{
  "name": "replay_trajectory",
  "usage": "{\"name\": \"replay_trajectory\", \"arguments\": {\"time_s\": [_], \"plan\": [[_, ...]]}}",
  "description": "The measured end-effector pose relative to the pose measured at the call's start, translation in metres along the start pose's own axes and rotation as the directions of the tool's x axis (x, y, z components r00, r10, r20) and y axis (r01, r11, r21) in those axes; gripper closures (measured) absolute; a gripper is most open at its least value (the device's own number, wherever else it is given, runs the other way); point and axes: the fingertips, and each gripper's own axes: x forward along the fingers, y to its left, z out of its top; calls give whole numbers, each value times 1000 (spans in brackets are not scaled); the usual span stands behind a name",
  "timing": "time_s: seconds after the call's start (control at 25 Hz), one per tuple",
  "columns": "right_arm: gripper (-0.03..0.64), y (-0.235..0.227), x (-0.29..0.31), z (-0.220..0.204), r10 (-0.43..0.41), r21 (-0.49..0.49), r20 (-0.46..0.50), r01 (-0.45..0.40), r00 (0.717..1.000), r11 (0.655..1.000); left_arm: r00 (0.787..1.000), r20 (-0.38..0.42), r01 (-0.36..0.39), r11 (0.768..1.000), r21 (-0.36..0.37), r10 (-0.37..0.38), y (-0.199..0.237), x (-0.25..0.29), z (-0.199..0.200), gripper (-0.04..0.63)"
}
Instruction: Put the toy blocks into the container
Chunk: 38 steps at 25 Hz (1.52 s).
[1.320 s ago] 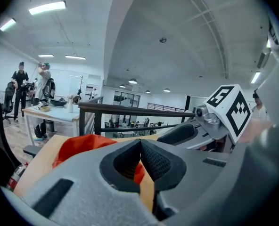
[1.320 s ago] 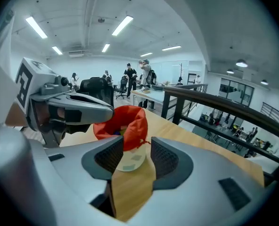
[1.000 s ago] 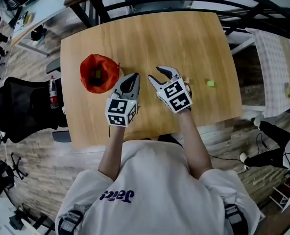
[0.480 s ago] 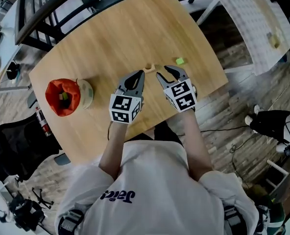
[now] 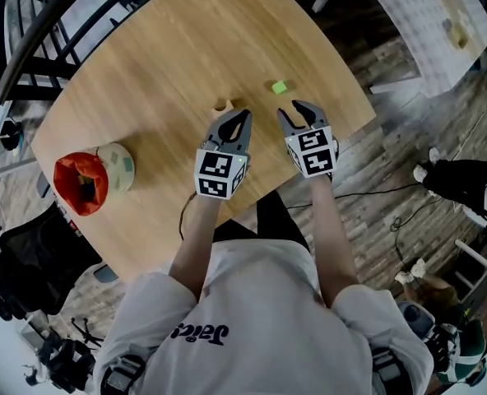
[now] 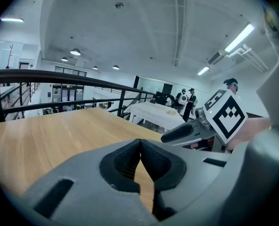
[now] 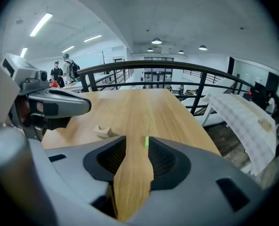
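Wooden table (image 5: 169, 64) | red container (image 5: 79, 183): at left edge, well apart from blocks | left gripper (image 5: 240, 115): jaws together, empty | right gripper (image 5: 298, 109): jaws just been closing, apart, nothing between | arch block (image 5: 222, 105): just beside left gripper | green block (image 5: 280, 87): near right gripper's tips

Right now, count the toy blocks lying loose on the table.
2. A green block lies toward the right edge of the table. A pale wooden arch block lies just left of it. More may be hidden inside the red container at the far left.
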Motion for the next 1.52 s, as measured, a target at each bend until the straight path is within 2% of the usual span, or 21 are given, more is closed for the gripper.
{"name": "replay_trajectory", "arguments": {"time_s": [0.44,0.52,0.8,0.84,0.88,1.0,1.2,1.52], "plan": [[456,-24,74,-37,-30,29,-32,31,999,999,999,-38,-11,1000,-19,10,5,32,-32,581],[430,-31,83,-39,-50,42,-39,52,998,998,999,-44,-13,1000,-21,12,7,34,-33,581],[430,-37,100,-38,-74,49,-57,77,996,996,999,-44,-12,999,-31,11,11,30,-36,581],[438,-37,101,-37,-80,47,-55,83,995,995,999,-43,-14,999,-34,12,12,29,-36,581],[475,-37,101,-35,-86,44,-55,89,995,995,999,-42,-15,999,-36,14,13,28,-36,581],[483,-34,98,-34,-85,47,-54,88,995,995,999,-35,-21,999,-39,19,15,22,-34,581],[485,-20,85,-19,-64,49,-25,66,998,997,999,-15,-35,998,-49,34,22,8,-26,581],[485,28,38,42,-4,9,96,3,995,1000,995,45,-83,994,-73,86,36,-33,-1,581]]}}
